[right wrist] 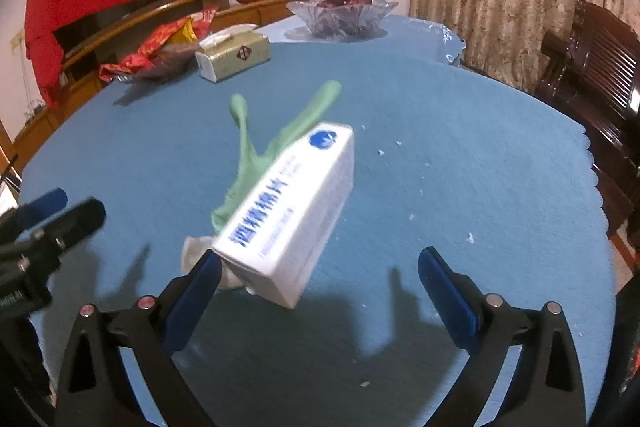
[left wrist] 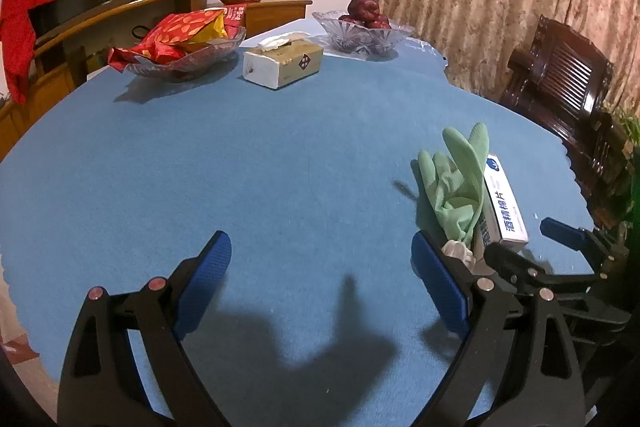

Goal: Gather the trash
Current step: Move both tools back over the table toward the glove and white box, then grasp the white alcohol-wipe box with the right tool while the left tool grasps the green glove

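Left gripper has jaws spread wide, nothing between them, only bare blue tablecloth and its own shadow. Right gripper jaws are also wide apart. A white box with blue print sits in the gap, leaning against the left finger, with clear space to the right finger; the box is motion-blurred, and I cannot tell whether it rests on the cloth or is in the air.

Behind the box is a green rubber glove, mostly hidden, only two fingers and a bit of palm visible. In the left wrist view the glove shows more fully, just beside the box, both partly blocked by the left gripper's right finger and the right gripper's black frame. A crumpled white tissue pokes out under the box, mostly covered.

Small white crumbs are scattered on the cloth to the right, too small to identify.

At the far edge: tissue box, glass dish of red snack packets, glass bowl of dark red fruit. A dark wooden chair is cut off at the right.
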